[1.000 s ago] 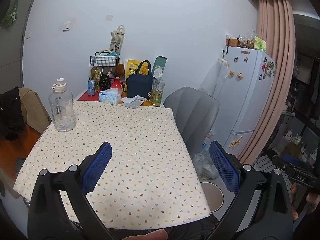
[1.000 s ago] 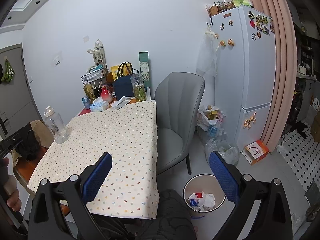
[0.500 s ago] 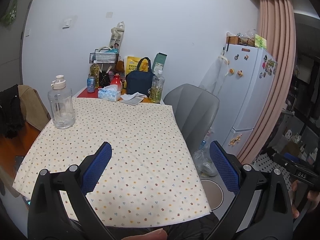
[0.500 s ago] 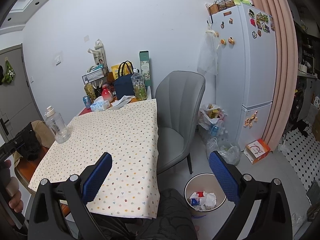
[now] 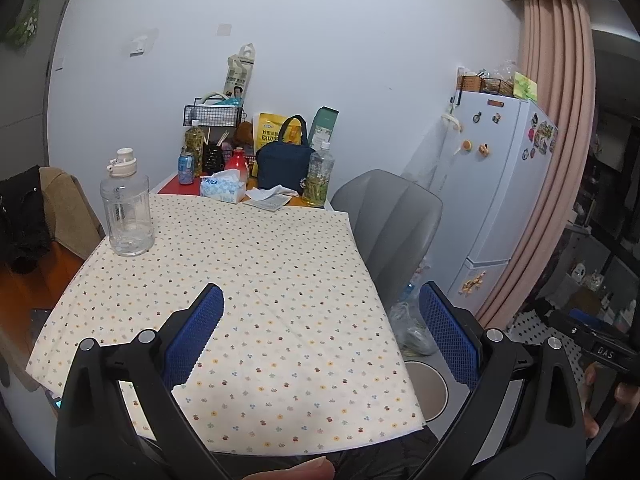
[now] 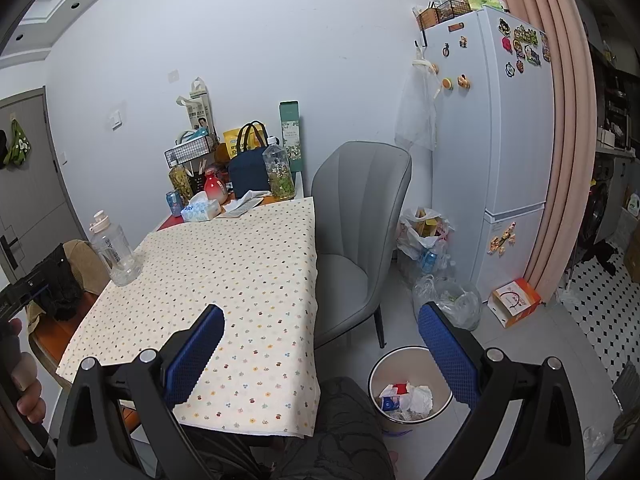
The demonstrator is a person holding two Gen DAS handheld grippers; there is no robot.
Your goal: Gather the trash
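A round trash bin (image 6: 410,390) stands on the floor right of the table, holding crumpled paper and wrappers; the left wrist view shows only its rim (image 5: 428,388). The table wears a dotted cloth (image 5: 240,288) (image 6: 224,280). Crumpled white paper (image 5: 276,191) (image 6: 250,196) lies at its far end. My left gripper (image 5: 318,340) hangs open above the near part of the cloth, nothing between its blue pads. My right gripper (image 6: 318,344) is open too, spanning the table's corner and the bin, empty.
A clear water jug (image 5: 126,210) stands at the table's left. Bottles, a can, a tissue box (image 5: 223,189) and a dark bag (image 5: 284,168) crowd the far end. A grey chair (image 6: 356,240), plastic bags (image 6: 448,304) and a fridge (image 6: 496,160) fill the right side.
Both views shifted only slightly; the left gripper tilted a little upward. Both grippers stayed open and empty.
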